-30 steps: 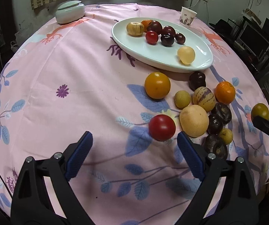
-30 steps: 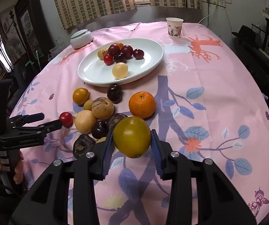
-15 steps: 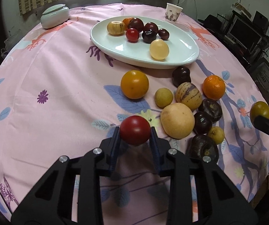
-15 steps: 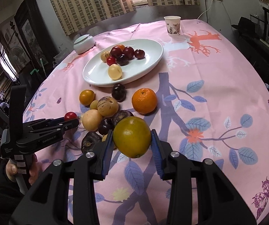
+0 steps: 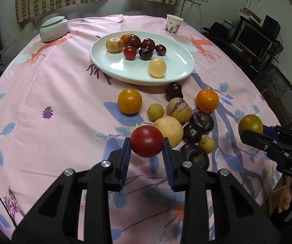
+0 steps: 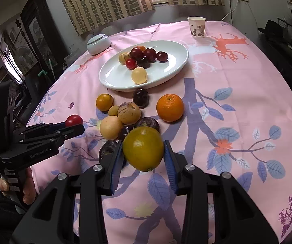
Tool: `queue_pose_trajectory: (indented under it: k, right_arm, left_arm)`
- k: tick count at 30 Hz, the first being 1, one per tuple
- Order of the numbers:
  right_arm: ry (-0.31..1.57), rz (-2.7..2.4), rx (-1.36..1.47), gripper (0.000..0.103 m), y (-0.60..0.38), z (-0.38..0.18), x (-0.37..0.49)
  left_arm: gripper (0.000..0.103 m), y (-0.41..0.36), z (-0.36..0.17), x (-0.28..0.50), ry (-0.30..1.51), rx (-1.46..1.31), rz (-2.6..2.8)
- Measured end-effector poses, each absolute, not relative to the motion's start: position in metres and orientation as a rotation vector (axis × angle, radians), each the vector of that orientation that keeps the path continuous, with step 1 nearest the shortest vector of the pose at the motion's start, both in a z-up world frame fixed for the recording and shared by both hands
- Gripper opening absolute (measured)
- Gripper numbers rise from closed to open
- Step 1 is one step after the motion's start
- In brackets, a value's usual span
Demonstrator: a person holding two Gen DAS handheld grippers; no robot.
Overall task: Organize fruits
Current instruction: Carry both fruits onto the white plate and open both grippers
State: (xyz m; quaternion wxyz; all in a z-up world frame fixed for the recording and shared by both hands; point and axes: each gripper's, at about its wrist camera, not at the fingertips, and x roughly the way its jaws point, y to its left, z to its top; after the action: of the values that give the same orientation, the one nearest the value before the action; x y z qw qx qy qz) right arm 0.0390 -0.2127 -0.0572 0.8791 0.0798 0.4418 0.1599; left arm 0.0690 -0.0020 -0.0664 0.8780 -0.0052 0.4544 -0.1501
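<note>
While clamped midair — red tomato (image 5: 147,141) between left gripper (image 5: 146,158) pads.

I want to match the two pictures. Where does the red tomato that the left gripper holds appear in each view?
Left wrist: the red tomato sits low at centre, clamped in the left gripper.
Right wrist: the same tomato is at the left edge, at that gripper's tip.
Shared landmark: the white plate beyond the loose fruit.

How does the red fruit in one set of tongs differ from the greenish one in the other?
The red fruit is smaller and glossy red; the greenish fruit is bigger, yellow-green and slightly oval. The left tongs hold the red, the right tongs the greenish. Both are gripped above the cloth.
</note>
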Motion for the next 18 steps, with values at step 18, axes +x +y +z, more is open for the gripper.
queue_pose_trajectory:
  k: [18]
  right_arm:
    - [0.921, 0.391, 0.104, 0.039, -0.188, -0.046, 0.064]
  left_arm:
    - [0.031, 0.002, -0.029, 0.087, 0.9, 0.026, -0.334]
